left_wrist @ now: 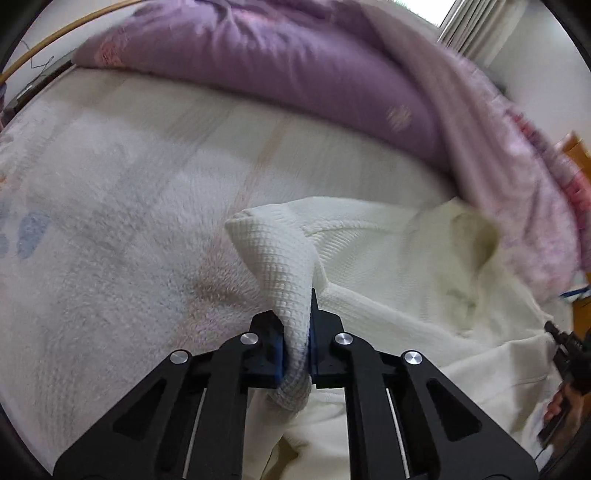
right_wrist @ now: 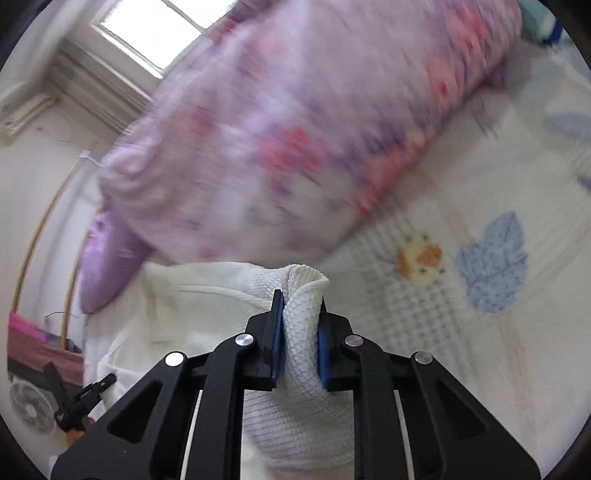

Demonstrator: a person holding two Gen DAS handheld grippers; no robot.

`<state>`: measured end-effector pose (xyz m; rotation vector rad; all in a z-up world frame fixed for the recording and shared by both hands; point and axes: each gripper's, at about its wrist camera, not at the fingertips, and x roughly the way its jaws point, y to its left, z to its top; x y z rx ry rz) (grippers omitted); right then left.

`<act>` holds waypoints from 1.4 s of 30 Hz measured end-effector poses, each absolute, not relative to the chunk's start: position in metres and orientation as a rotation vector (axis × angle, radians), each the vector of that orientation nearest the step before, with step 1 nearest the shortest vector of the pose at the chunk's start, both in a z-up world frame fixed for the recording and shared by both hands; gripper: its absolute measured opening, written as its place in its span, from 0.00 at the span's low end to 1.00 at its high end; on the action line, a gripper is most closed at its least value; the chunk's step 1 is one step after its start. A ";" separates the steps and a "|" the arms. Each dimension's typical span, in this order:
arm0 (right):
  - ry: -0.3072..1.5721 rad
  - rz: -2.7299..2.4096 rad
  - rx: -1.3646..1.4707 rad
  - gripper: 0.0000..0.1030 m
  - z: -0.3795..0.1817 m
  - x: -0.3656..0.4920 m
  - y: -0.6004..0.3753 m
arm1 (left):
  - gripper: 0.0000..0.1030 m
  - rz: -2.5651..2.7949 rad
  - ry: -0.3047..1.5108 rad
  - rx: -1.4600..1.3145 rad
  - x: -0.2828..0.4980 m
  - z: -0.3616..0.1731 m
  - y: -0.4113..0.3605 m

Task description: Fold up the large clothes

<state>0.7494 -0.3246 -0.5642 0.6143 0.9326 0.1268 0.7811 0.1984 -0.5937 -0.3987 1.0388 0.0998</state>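
A cream waffle-knit garment (left_wrist: 388, 258) lies on the white fleece bed cover (left_wrist: 129, 206). My left gripper (left_wrist: 295, 332) is shut on a bunched fold of the garment, which stands up between the blue pads. In the right wrist view my right gripper (right_wrist: 300, 325) is shut on another bunched edge of the same garment (right_wrist: 207, 291), which spreads away to the left. The right gripper shows at the right edge of the left wrist view (left_wrist: 565, 350), and the left gripper at the lower left of the right wrist view (right_wrist: 85, 398).
A purple quilt (left_wrist: 258, 59) and a pink floral blanket (right_wrist: 295, 129) are heaped along the far side of the bed. The bed cover has leaf and animal prints (right_wrist: 491, 262). A window (right_wrist: 162, 33), a small fan (right_wrist: 29, 406) and a wooden hoop (right_wrist: 40, 236) are behind.
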 end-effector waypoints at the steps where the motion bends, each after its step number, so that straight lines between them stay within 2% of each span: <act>1: 0.903 0.149 0.601 0.13 -0.551 0.740 -0.320 | 0.09 0.079 1.008 -0.408 0.776 -0.580 0.196; 6: 0.811 0.229 0.558 0.12 -0.497 0.677 -0.311 | 0.09 0.018 0.904 -0.388 0.713 -0.524 0.187; 10: 0.779 0.237 0.598 0.12 -0.470 0.609 -0.330 | 0.09 0.028 0.898 -0.397 0.642 -0.506 0.188; 16: 0.846 0.191 0.667 0.13 -0.475 0.511 -0.345 | 0.09 0.067 0.998 -0.447 0.540 -0.505 0.189; 20: 0.994 0.066 0.687 0.25 -0.506 0.462 -0.349 | 0.20 0.121 1.130 -0.542 0.480 -0.539 0.204; 22: 1.086 -0.017 0.722 0.28 -0.528 0.441 -0.351 | 0.32 0.182 1.199 -0.591 0.453 -0.555 0.209; 24: 1.138 -0.074 0.754 0.32 -0.541 0.426 -0.353 | 0.36 0.217 1.262 -0.642 0.435 -0.569 0.215; 25: 1.147 -0.096 0.770 0.35 -0.544 0.420 -0.355 | 0.43 0.242 1.281 -0.693 0.421 -0.576 0.219; 26: 1.141 -0.125 0.807 0.49 -0.545 0.411 -0.357 | 0.50 0.270 1.268 -0.723 0.412 -0.575 0.224; 28: 1.123 -0.210 0.834 0.66 -0.542 0.396 -0.364 | 0.71 0.335 1.228 -0.754 0.394 -0.569 0.230; 33: 1.046 -0.233 1.048 0.67 -0.544 0.372 -0.376 | 0.74 0.340 1.163 -0.875 0.371 -0.557 0.239; 38: 0.978 -0.140 1.156 0.67 -0.545 0.398 -0.369 | 0.74 0.265 1.043 -0.966 0.376 -0.540 0.230; 42: 1.012 -0.110 1.184 0.68 -0.552 0.425 -0.358 | 0.74 0.228 0.994 -1.050 0.393 -0.535 0.215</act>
